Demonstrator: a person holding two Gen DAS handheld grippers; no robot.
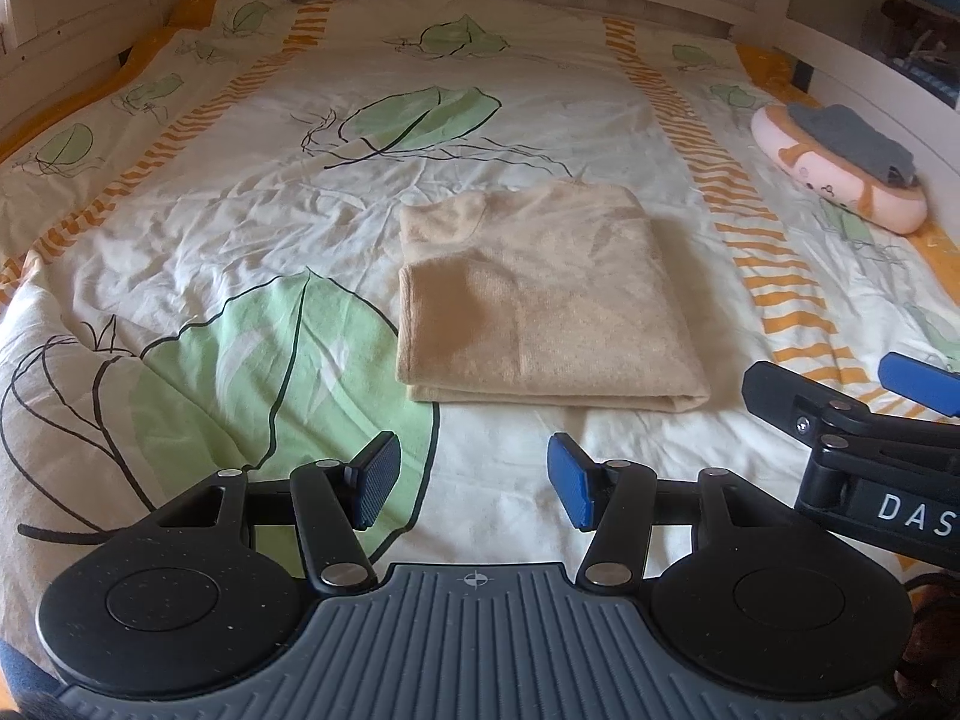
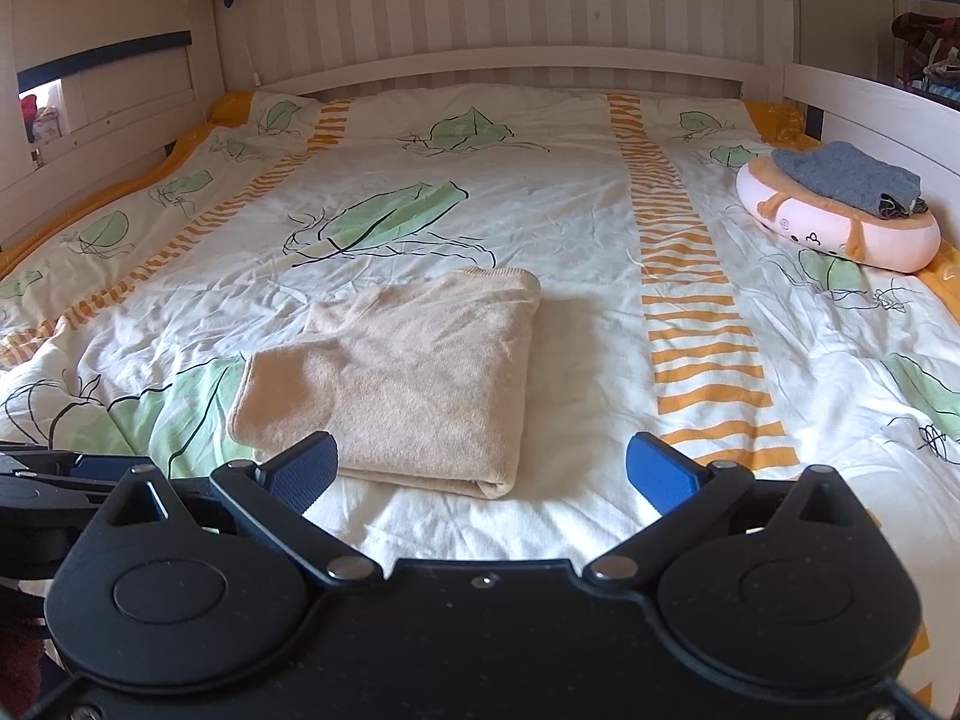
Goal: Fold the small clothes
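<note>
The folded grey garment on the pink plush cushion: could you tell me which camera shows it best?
The right wrist view: the folded grey garment on the pink plush cushion is sharper there, its layered edge visible. The left wrist view shows it near the edge, more distorted.

Soft daylight, warm cast, heavy fisheye bend at the rims.

You get even, diffuse light over the leaf-print duvet [image 1: 252, 192], brightest across its white middle, where the left wrist view washes out a little. The folded beige sweater [image 2: 414, 372] throws a soft shadow to its right in the right wrist view, so the light comes from the left (a bright patch shows through the bed rail there). Your left gripper [image 1: 474, 480] and right gripper [image 2: 480, 468] sit dark and low-contrast in the foreground, their blue pads [image 1: 570, 480] slightly soft. Straight bed boards [image 2: 510, 63] curve strongly near the edges, the corners vignette to black, and the pink plush pillow [image 1: 840, 174] looks stretched and mildly blurred.
</note>
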